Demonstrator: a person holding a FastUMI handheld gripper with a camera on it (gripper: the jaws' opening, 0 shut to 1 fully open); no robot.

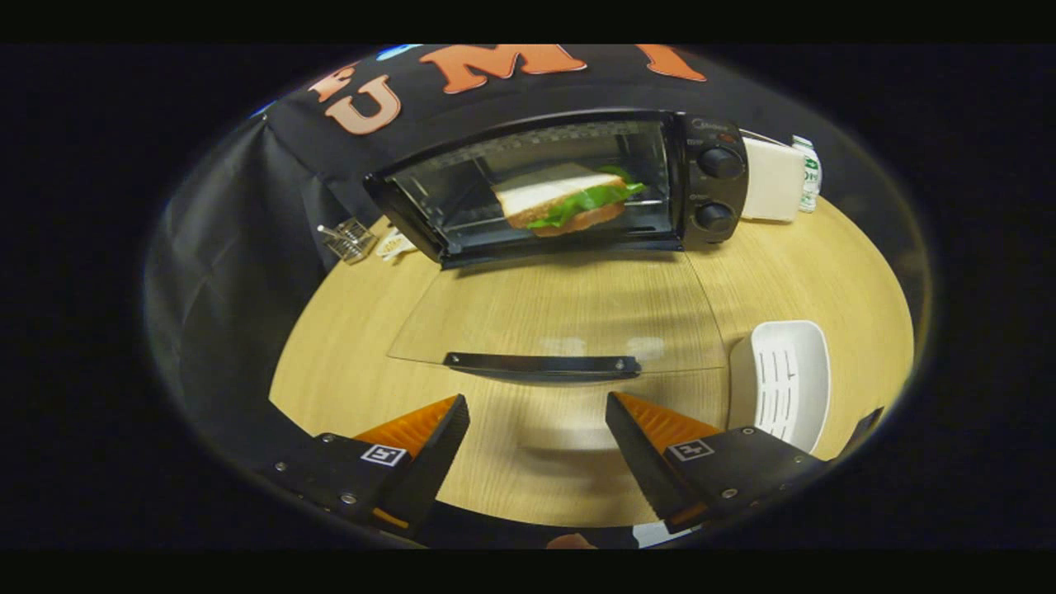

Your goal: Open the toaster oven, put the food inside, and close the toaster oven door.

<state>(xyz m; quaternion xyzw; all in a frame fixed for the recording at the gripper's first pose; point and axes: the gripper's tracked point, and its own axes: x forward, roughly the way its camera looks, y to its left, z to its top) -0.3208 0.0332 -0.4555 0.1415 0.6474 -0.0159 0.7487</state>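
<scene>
The toaster oven stands at the far side of the wooden counter, against the booth wall, with its glass door folded fully down and lying flat toward the tool. The door handle sits at the door's near edge, just ahead of the fingers. The sandwich, bread with green leaves, rests inside the oven cavity on the rack. The tool hovers above the counter with its fingers spread wide and nothing between them; neither finger touches the handle. An empty white tray lies on the counter just beyond the right finger, beside the open door. A white box stands at the oven's control-panel side. Judged from this layout, the opening step and the loading step are complete, and the door closure remains. That step likely requires bringing the fingers to or under the handle and swinging the door up until it meets the oven front.
</scene>
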